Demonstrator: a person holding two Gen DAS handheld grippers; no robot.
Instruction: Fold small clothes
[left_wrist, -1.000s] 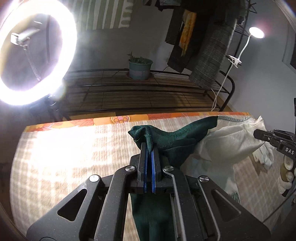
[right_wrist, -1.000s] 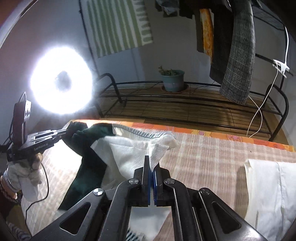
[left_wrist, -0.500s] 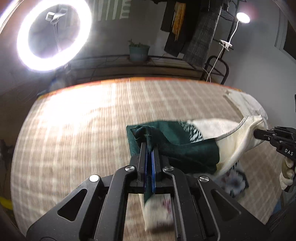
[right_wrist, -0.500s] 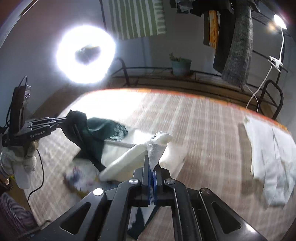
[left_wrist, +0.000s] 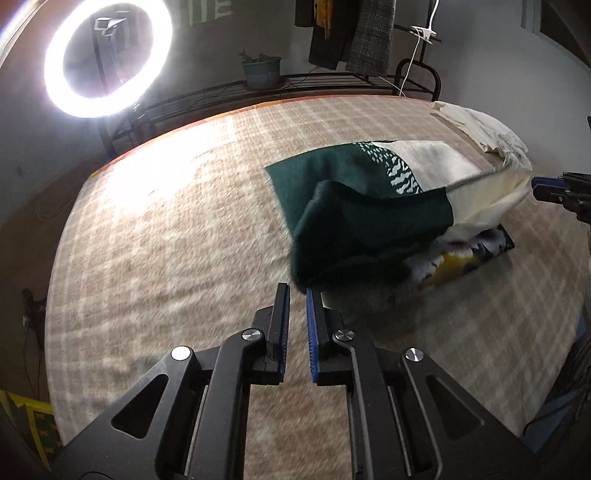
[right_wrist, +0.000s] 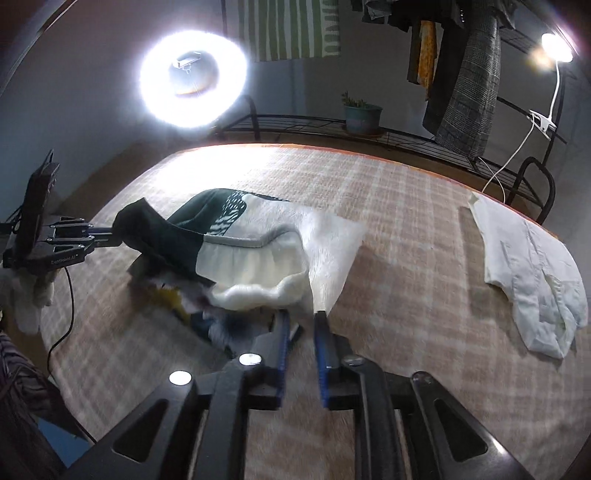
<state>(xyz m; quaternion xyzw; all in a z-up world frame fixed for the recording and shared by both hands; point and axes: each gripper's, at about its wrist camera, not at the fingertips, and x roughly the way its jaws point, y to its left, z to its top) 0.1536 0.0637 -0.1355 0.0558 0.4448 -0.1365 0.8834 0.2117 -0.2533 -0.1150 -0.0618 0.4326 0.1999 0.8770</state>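
Both claws, left gripper (left_wrist: 297, 291) and right gripper (right_wrist: 301, 317), have just been opening and are gaping empty. The green-and-cream garment (left_wrist: 373, 206) is lying just beyond both tips, its long axis running across between them, mid-mattress (left_wrist: 166, 236).

Dark green and cream garment (left_wrist: 373, 221) with zebra-like patch, beige plaid mat (left_wrist: 177, 236), white shirt (right_wrist: 532, 273), blue-padded hand-held grippers

Green-and-cream garment (left_wrist: 373, 218) just beyond parted fingers (left_wrist: 283, 314)

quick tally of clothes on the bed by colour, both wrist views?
Green-and-cream garment: 1, folded over, just let go as both jaws opened
White garment: 1, lying apart near the bed's far right edge
Multicoloured print garment with yellow and dark blue: 1, partly under the green-and-cream one
Total: 3
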